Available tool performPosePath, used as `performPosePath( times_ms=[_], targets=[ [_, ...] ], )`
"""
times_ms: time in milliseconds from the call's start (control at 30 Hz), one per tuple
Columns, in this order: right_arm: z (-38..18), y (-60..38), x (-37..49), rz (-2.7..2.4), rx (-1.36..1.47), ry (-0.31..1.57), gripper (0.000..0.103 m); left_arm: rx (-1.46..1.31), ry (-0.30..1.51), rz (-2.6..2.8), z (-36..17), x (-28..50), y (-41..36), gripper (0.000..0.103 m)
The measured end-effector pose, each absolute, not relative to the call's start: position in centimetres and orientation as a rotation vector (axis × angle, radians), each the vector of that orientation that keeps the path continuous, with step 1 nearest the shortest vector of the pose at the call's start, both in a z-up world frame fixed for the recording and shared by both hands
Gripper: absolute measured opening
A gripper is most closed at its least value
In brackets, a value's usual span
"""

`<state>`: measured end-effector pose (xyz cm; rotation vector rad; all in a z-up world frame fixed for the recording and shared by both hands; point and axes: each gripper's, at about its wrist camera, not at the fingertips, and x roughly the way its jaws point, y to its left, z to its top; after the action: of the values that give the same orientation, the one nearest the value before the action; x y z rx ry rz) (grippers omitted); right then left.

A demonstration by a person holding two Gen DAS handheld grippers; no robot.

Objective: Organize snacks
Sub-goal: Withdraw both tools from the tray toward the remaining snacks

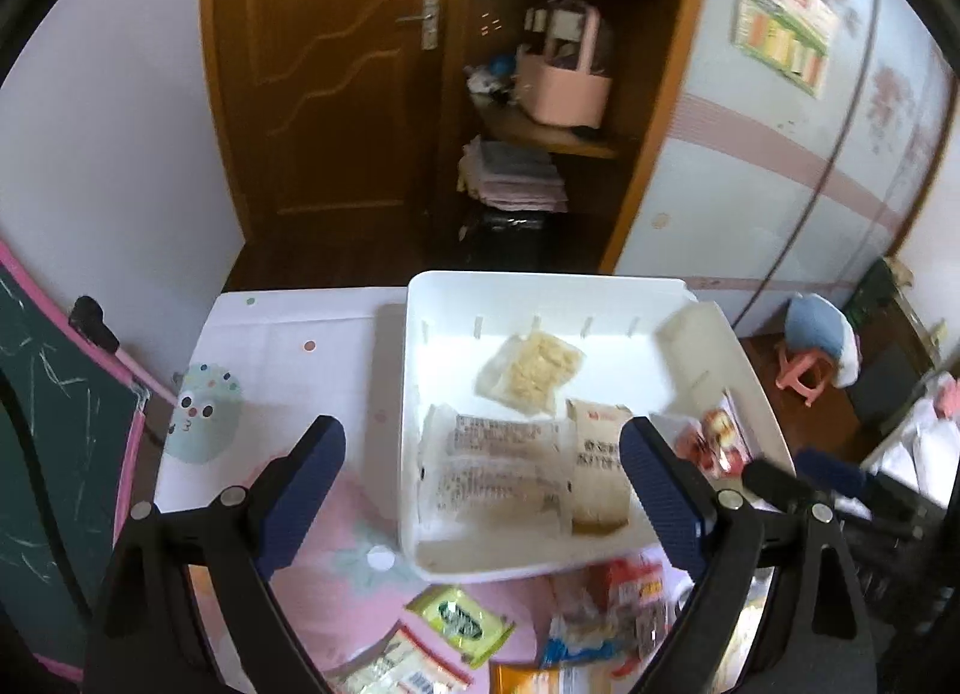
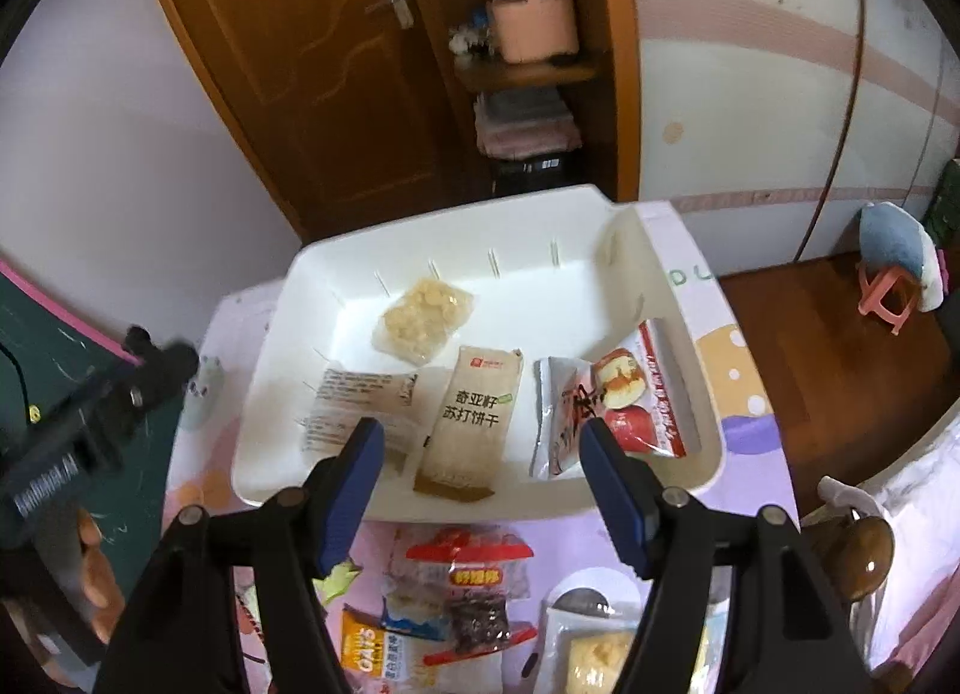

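A white tray (image 1: pixel 414 394) (image 2: pixel 264 370) sits on the table and holds several snack packs: a clear pack of pale crackers (image 1: pixel 531 373) (image 2: pixel 423 319), a whitish printed pack (image 1: pixel 492 466) (image 2: pixel 354 400), a tan soda-biscuit pack (image 1: pixel 597 466) (image 2: pixel 471 424) and a red and silver pack (image 1: pixel 717 439) (image 2: pixel 612 400). My left gripper (image 1: pixel 480 490) is open and empty above the tray's near half. My right gripper (image 2: pixel 480 484) is open and empty over the tray's near rim. Loose snacks lie in front of the tray: a green pack (image 1: pixel 459 625), a red pack (image 2: pixel 474 586) and an orange pack (image 2: pixel 363 649).
A pastel patterned cloth (image 1: pixel 288 346) covers the table. A small mint figure (image 1: pixel 204 421) stands left of the tray. A chalkboard (image 1: pixel 54 454) is at the far left. A wooden door (image 1: pixel 330 64) and shelves (image 1: pixel 540 124) stand behind. A pink stool (image 2: pixel 891 289) is on the floor at right.
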<state>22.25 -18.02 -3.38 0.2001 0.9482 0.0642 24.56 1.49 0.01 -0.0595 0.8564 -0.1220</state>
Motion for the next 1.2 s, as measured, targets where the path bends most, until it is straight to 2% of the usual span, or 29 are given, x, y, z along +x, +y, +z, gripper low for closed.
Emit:
performPosePath(
  times_ms=[433, 600, 767, 900, 1200],
  targets=[
    [3.0, -17.6, 12.6, 0.042, 0.123, 0.689, 0.068, -0.171, 0.759, -0.117, 5.1, 15.0, 5.1, 0.089],
    [5.1, -16.7, 8.4, 0.079, 0.039, 0.611, 0.068, -0.155, 0.787, -0.081, 5.5, 11.8, 6.6, 0.089],
    [5.6, -16.7, 5.6, 0.098, -0.022, 0.643, 0.071, -0.156, 0.796, -0.076, 4.9, 8.4, 8.0, 0.089],
    [5.1, -17.7, 3.8, 0.13, -0.008, 0.645, 0.081, -0.121, 0.791, -0.046, 3.7, 6.1, 8.8, 0.091],
    [1.1, -20.0, 2.8, 0.073, 0.0, 0.714, 0.081, -0.045, 0.904, -0.02, -2.3, 4.7, 8.7, 0.091]
  ],
)
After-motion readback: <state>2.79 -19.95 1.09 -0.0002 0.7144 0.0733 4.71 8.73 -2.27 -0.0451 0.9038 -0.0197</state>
